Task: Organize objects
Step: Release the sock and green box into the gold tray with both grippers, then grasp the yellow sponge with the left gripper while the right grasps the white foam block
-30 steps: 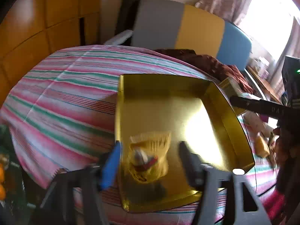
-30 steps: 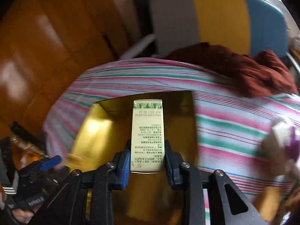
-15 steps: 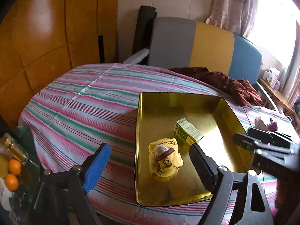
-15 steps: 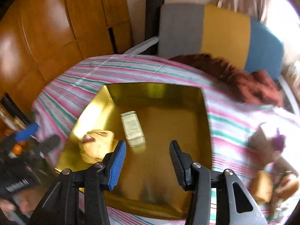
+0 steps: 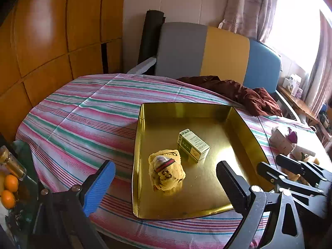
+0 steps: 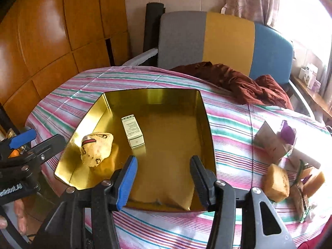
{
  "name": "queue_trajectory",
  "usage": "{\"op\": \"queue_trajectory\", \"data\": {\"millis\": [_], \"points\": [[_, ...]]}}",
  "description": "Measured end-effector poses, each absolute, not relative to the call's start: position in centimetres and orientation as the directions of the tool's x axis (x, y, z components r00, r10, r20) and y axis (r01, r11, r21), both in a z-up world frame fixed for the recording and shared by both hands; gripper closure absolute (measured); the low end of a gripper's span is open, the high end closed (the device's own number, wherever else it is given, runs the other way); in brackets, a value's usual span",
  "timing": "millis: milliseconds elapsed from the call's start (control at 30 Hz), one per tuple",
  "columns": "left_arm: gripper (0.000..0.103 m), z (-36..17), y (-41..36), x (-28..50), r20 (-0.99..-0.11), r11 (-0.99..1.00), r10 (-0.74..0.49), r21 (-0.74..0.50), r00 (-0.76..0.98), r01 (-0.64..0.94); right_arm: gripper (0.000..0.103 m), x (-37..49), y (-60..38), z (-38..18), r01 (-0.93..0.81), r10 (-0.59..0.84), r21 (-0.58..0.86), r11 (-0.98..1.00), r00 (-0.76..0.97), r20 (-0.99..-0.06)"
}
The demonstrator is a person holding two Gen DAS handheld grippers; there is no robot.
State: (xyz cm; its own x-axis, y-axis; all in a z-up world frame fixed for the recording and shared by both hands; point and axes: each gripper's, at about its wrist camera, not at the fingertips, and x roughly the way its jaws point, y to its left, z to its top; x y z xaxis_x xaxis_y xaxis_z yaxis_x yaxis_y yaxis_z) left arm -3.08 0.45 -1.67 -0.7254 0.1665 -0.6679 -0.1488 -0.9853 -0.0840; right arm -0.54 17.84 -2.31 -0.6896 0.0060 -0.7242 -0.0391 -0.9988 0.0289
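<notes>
Nearest to you, at the bottom of the left wrist view, your left tool (image 5: 165, 178) stands spread wide, its jaws having just been opening, with nothing pinched between them; the yellow pouch (image 5: 166, 173) lies in the gap but apart from both pads. At the bottom of the right wrist view, your right tool (image 6: 164, 174) is also spread, its jaws having just been opening, and they hold nothing; only the bare gold floor of the tray (image 6: 174, 145) shows between them.

The tray sits on the striped surface (image 5: 83, 114), centre of both views. Inside it, the yellow pouch rests toward the near left part, and the green-and-white box (image 5: 193, 145) lies flat just beyond it, close to the pouch, though contact between them is hard to judge.

At the lower right of the right wrist view, outside the tray, a tan spongy block (image 6: 277, 183) and a pale packet with a purple piece (image 6: 276, 139) lie on the surface among other small things too jumbled to name. At the lower left of the left wrist view you can see two oranges (image 5: 9, 191) beside a glass bottle (image 5: 12, 161).

Farther back, a dark red cloth (image 6: 238, 85) is heaped at the far right edge of the surface, and behind it stands a grey, yellow and blue headboard (image 6: 226, 41).
</notes>
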Motion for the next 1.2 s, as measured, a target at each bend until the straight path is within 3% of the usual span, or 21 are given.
{"op": "queue_trajectory", "data": {"millis": [567,1200], "points": [[0.005,-2.4,2.7,-3.0,-0.704,-0.969,0.228,-0.099,-0.672,-0.225,0.049,1.6,21.1,-2.0,-0.100,0.031,0.057,-0.993,-0.707,-0.706],[0.005,-1.3,12.4,-1.1,-0.697,-0.812,0.444,-0.047,-0.563,-0.581,0.048,7.3,34.4,-2.4,-0.445,0.212,0.102,-0.890,-0.601,-0.771]]}}
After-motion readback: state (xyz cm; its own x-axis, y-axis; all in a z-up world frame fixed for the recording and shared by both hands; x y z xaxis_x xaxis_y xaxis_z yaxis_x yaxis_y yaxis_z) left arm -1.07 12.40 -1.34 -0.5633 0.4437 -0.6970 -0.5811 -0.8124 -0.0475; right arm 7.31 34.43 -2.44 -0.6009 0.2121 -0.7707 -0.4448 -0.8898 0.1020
